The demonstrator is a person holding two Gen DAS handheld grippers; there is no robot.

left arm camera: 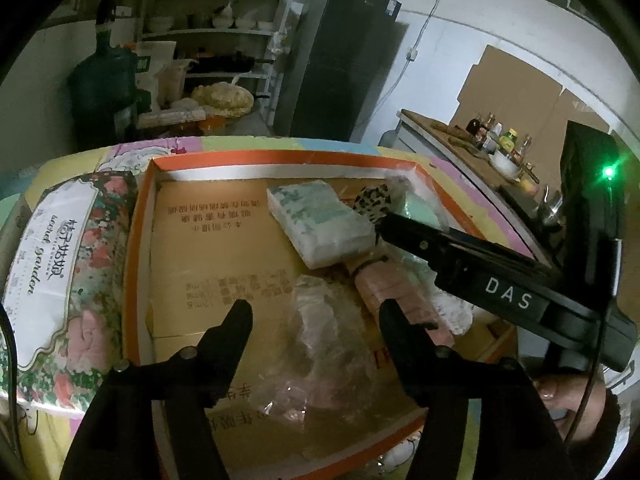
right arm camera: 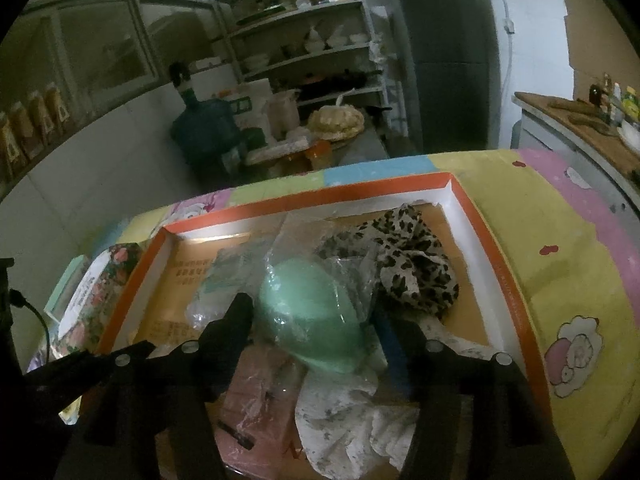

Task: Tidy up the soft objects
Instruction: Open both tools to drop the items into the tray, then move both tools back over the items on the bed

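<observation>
shallow orange-rimmed cardboard box (right arm camera: 516,280) on a tabletop (right arm camera: 560,248) covered with a pastel cartoon cloth, holding the soft objects: a mint-green sponge in clear wrap (right arm camera: 312,316), a leopard-print cloth (right arm camera: 412,264), a pale patterned tissue pack (left arm camera: 320,220), a pink pack (left arm camera: 396,292), a crumpled clear plastic bag (left arm camera: 328,336) and a white speckled cloth (right arm camera: 348,420). the left claw (left arm camera: 316,312) is spread wide, hovering over the plastic bag inside the box (touching nothing visible). the right claw (right arm camera: 312,316) is spread with its fingers on either side of the wrapped green sponge, contact unclear; a floral tissue pack (left arm camera: 60,264) lies outside the box's left wall.
</observation>
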